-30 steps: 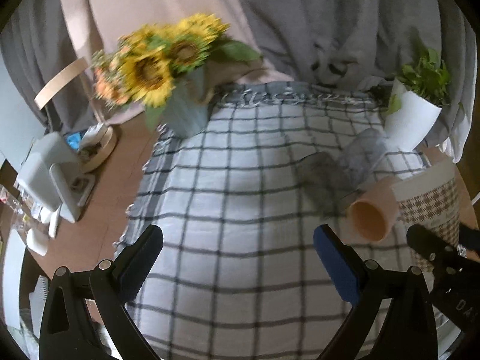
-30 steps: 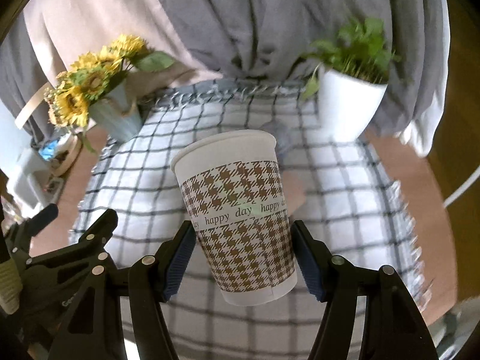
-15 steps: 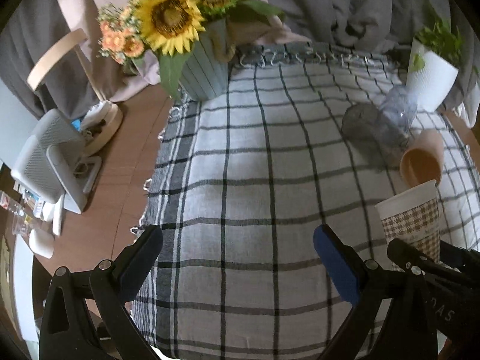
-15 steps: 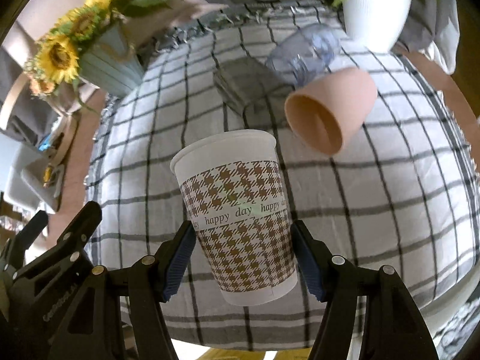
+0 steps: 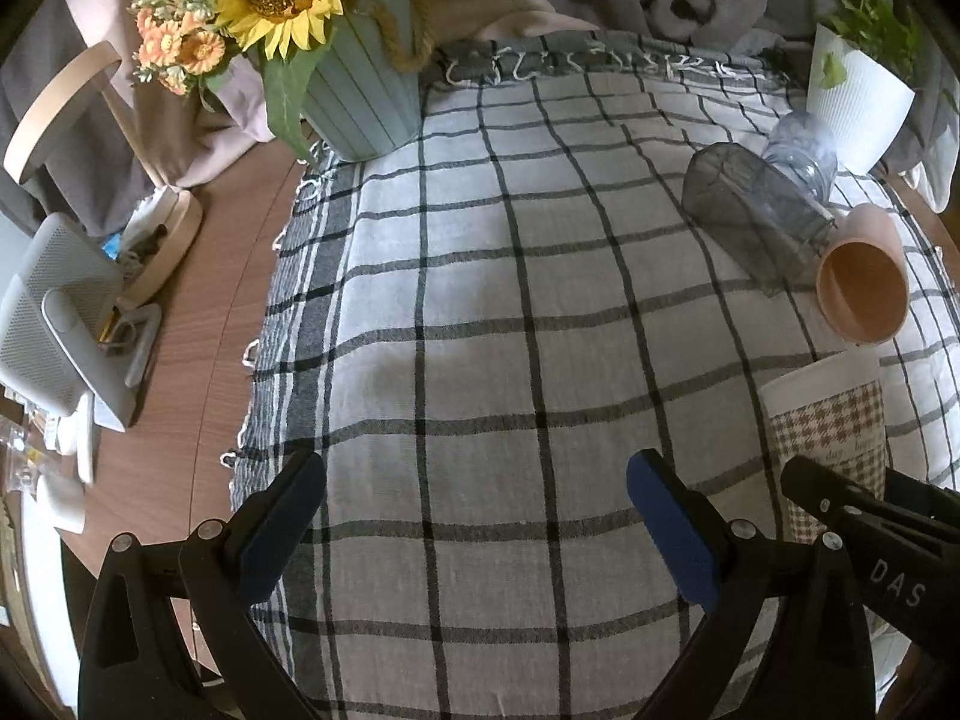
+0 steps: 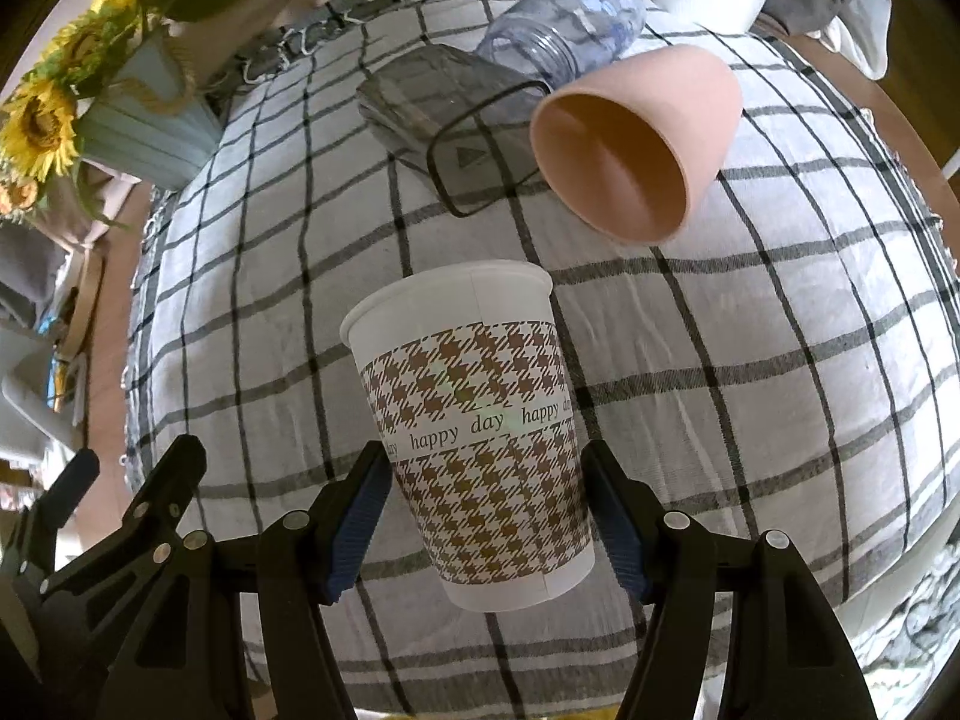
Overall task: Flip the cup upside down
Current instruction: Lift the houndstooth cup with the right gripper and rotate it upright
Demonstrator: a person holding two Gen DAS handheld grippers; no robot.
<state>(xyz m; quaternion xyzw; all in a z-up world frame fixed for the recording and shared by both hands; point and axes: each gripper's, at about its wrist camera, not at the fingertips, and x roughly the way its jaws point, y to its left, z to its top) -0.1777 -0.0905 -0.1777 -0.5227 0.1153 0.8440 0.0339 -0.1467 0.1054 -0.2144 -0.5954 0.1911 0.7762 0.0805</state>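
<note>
Checked tablecloth (image 6: 750, 360), right gripper (image 6: 489, 516) clamping paper cup (image 6: 474, 438)

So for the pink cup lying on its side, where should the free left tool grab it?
Across the pink cup mid-wall, from above, fingers straddling the sides. It lies tipped, mouth toward the cameras, with the clear square container close against one side, so coming down is probably cleaner. The left tool is open and free.

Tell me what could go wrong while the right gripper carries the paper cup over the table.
1. The paper cup is thin; the right gripper squeezing its lower half could dent it or let it slip.
2. The pink cup, glass and bottle lie just beyond; a wide flip could knock them rolling.
3. The open left gripper is close alongside and could bump it.
</note>
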